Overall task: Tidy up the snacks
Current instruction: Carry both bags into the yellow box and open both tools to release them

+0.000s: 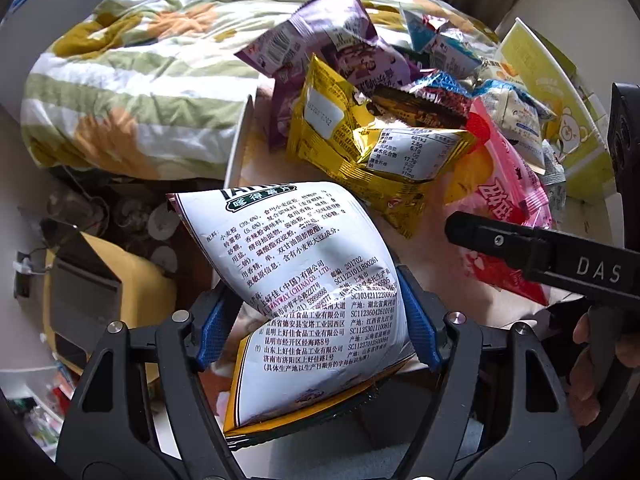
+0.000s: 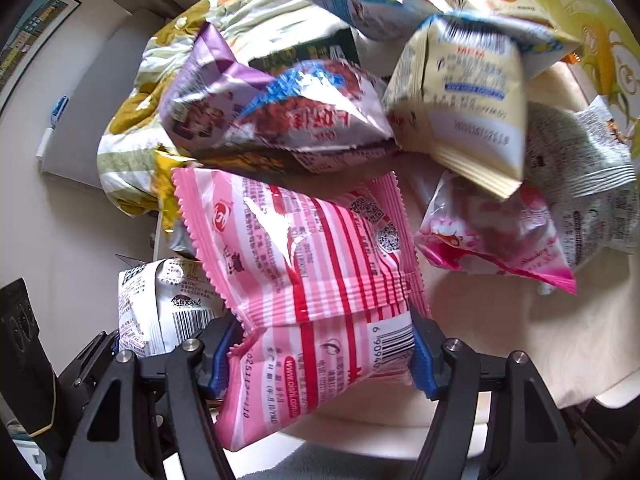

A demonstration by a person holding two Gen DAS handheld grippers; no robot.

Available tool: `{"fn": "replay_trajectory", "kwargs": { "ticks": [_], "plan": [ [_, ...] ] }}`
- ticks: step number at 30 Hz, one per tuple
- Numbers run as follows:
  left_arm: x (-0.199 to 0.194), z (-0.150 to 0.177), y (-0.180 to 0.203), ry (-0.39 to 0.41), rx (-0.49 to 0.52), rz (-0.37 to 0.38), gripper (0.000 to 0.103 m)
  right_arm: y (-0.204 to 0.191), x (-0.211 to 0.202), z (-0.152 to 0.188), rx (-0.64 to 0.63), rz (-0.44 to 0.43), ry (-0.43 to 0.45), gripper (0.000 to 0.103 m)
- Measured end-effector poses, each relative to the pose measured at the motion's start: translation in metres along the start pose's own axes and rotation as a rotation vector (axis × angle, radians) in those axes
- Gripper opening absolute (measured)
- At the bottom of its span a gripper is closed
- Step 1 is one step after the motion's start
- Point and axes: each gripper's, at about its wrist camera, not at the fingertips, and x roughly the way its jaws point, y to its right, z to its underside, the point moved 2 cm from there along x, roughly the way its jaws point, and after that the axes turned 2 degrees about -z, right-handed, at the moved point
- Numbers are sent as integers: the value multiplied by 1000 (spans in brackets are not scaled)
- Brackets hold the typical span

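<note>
My left gripper [image 1: 318, 326] is shut on a white snack bag [image 1: 304, 280] with black and red print, held above the near edge of the table. My right gripper [image 2: 322, 354] is shut on a pink striped snack bag [image 2: 316, 264]; its black finger [image 1: 540, 252] also shows at the right of the left wrist view, with the pink bag [image 1: 504, 204] behind it. The white bag also shows at the lower left of the right wrist view [image 2: 168, 304]. A heap of snack packets lies on the table: gold [image 1: 360, 148], purple [image 1: 320, 40], cream [image 2: 468, 108], red-and-blue [image 2: 316, 112].
The pale table [image 2: 500, 328] holds the heap. A yellow-green box [image 1: 560, 96] stands at the far right. A floral quilt [image 1: 132, 80] lies behind the table. A yellow bin [image 1: 112, 288] sits on the floor at the left.
</note>
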Motion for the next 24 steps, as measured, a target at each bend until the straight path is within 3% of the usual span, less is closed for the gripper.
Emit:
{"fn": "replay_trajectory", "kwargs": {
  "ticks": [13, 19, 24],
  "plan": [
    [-67, -31, 22, 145, 78, 65, 69, -6, -78, 15, 10, 0, 148, 65],
    [-93, -67, 72, 225, 148, 104, 69, 15, -127, 4, 14, 24, 259, 65],
    [-108, -108, 136, 301, 174, 140, 69, 45, -176, -26, 18, 68, 357, 65]
  ]
}}
